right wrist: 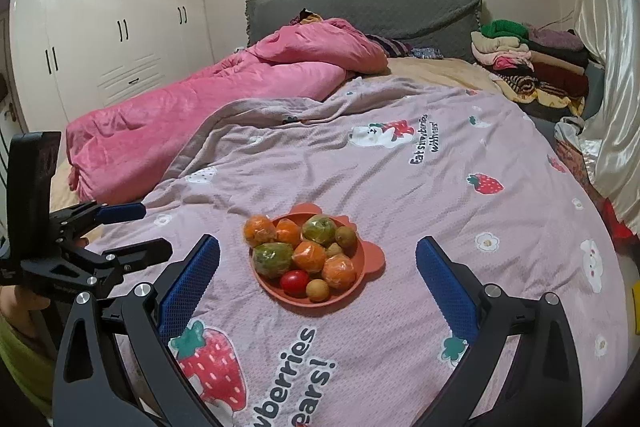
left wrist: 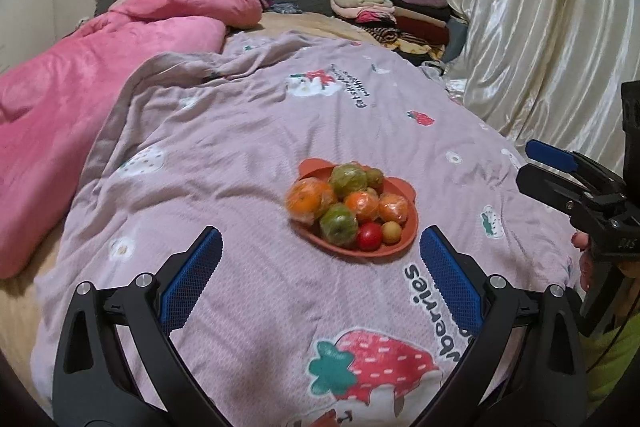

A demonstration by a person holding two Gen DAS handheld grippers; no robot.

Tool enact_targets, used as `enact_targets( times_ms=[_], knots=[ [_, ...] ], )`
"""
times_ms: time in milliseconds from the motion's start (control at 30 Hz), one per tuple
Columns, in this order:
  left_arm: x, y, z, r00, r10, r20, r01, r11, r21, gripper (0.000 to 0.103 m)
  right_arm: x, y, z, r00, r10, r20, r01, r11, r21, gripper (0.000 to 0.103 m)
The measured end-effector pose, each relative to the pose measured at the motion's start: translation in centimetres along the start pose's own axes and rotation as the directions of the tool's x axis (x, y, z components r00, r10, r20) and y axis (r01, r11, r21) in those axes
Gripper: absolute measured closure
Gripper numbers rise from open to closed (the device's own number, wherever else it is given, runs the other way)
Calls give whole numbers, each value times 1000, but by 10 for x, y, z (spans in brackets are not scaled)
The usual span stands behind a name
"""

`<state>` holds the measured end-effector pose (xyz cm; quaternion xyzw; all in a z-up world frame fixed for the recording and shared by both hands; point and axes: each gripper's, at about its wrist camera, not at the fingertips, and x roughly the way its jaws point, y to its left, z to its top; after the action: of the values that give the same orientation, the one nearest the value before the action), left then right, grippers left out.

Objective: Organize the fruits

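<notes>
An orange-red bear-eared plate (left wrist: pixel 404 239) (right wrist: pixel 370 259) rests on the lilac strawberry-print quilt (left wrist: pixel 248 155) (right wrist: pixel 460 195), piled with fruit. On it are plastic-wrapped oranges (left wrist: pixel 310 203) (right wrist: pixel 259 230), wrapped green fruits (left wrist: pixel 339 223) (right wrist: pixel 272 258), a red tomato (left wrist: pixel 369 235) (right wrist: pixel 294 282) and a small yellow fruit (left wrist: pixel 390 231) (right wrist: pixel 317 289). My left gripper (left wrist: pixel 320 251) hovers just short of the plate, open and empty. My right gripper (right wrist: pixel 318 259) is open too, with the plate showing between its fingers. Each gripper shows at the edge of the other's view: the right gripper (left wrist: pixel 536 167), the left gripper (right wrist: pixel 156 231).
A pink duvet (left wrist: pixel 80 99) (right wrist: pixel 224 95) lies bunched along the bed's left side. Folded clothes (left wrist: pixel 392 11) (right wrist: pixel 532 67) are stacked near the grey headboard (right wrist: pixel 360 11). Shiny cream curtains (left wrist: pixel 540 27) hang at the right; white wardrobes (right wrist: pixel 108 27) stand at the left.
</notes>
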<state>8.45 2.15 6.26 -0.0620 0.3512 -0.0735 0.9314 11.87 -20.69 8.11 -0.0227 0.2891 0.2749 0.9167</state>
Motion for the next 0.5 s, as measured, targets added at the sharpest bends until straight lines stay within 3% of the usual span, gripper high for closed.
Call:
enact_targets(
  times_ms=[500],
  knots=[
    [-12,0,-32,999,48,-3,-48,998,-46,10,-9,0,-35,999,-35,1,35,999,20,5]
  ],
)
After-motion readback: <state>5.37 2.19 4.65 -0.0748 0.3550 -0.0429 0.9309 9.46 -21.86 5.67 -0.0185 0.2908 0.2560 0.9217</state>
